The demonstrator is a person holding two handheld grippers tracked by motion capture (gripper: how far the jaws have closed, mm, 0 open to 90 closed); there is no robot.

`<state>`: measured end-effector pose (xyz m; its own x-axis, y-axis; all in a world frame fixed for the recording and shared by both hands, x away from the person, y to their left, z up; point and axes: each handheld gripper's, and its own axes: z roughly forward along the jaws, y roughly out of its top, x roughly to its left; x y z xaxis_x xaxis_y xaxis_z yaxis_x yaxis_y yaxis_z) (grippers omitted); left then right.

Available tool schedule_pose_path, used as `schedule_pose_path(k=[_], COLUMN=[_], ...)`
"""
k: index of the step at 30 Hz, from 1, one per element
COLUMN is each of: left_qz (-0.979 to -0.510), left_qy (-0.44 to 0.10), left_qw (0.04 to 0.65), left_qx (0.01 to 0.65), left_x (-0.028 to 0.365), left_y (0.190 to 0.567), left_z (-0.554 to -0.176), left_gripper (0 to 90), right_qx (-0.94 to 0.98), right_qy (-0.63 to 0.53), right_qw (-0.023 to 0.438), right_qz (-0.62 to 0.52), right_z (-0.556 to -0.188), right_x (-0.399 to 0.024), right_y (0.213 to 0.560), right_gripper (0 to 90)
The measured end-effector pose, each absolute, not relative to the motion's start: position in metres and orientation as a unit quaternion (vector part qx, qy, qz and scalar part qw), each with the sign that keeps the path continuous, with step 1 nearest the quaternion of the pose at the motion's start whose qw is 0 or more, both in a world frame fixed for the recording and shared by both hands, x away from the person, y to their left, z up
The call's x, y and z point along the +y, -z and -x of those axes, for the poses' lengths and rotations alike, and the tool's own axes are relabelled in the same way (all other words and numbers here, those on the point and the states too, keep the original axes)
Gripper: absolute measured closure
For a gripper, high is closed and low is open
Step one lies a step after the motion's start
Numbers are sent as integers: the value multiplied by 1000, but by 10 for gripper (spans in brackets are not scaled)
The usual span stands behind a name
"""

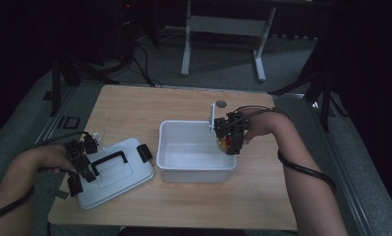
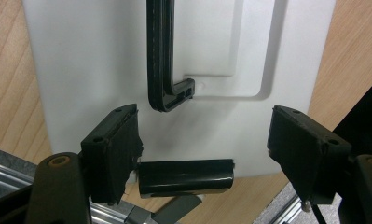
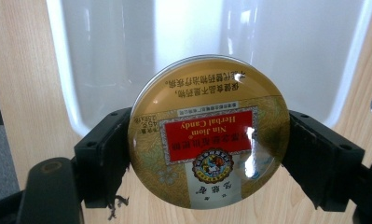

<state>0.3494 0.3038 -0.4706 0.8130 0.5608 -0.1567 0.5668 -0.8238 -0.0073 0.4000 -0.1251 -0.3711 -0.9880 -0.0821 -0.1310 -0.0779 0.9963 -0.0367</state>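
A: Right gripper view puts it plainly: the right claw [image 3: 207, 154] is clamped on a round herbal candy tin [image 3: 208, 133], one black pad on each side of its rim, label facing the camera.

B: Gripped by the edge so the flat tin can hang level, I'd guess. Where does it sit?

A: Over the rim of the white plastic bin [image 1: 196, 169]. In the high view the tin [image 1: 225, 142] hangs at about three o'clock of the bin, just inside its right wall. It looks set to go down into the tub.

B: And the tin itself?

A: Glossy metal, a shallow disc, gold with a red panel and fine patterning. The bin is smooth, translucent white, with rounded corners and nothing lying in it that I can see.

B: The other hand?

A: The left claw [image 2: 204, 154] stands well open, gripping nothing. It hovers over the bin's lid [image 2: 104, 70], which lies flat on the wooden counter [image 1: 262, 196] at nine o'clock of the bin, apart from it. One black latch clip [image 2: 186, 176] lies between the jaws, near the left pad.

B: So the lid is parked aside to leave the tub open.

A: That's my reading. The lid is matte white with a black handle [image 2: 162, 60] over a recessed panel.
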Motion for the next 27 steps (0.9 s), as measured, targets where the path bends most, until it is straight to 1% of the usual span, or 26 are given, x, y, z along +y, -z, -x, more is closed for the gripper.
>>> schedule_pose_path(k=[3, 15, 27], left_qz=[-951, -951, -951], left_qy=[76, 78, 84], left_qw=[23, 22, 18], left_qx=[299, 299, 298], left_x=[304, 306, 305], left_y=[470, 471, 477], left_z=[-349, -348, -349], left_gripper=[246, 246, 247], right_qx=[997, 997, 998], right_qy=[19, 25, 44], right_qw=[55, 58, 43], right_qz=[43, 37, 29], right_z=[-400, -406, -418], right_x=[-118, -103, -99], right_y=[375, 395, 435], right_gripper=[203, 204, 203])
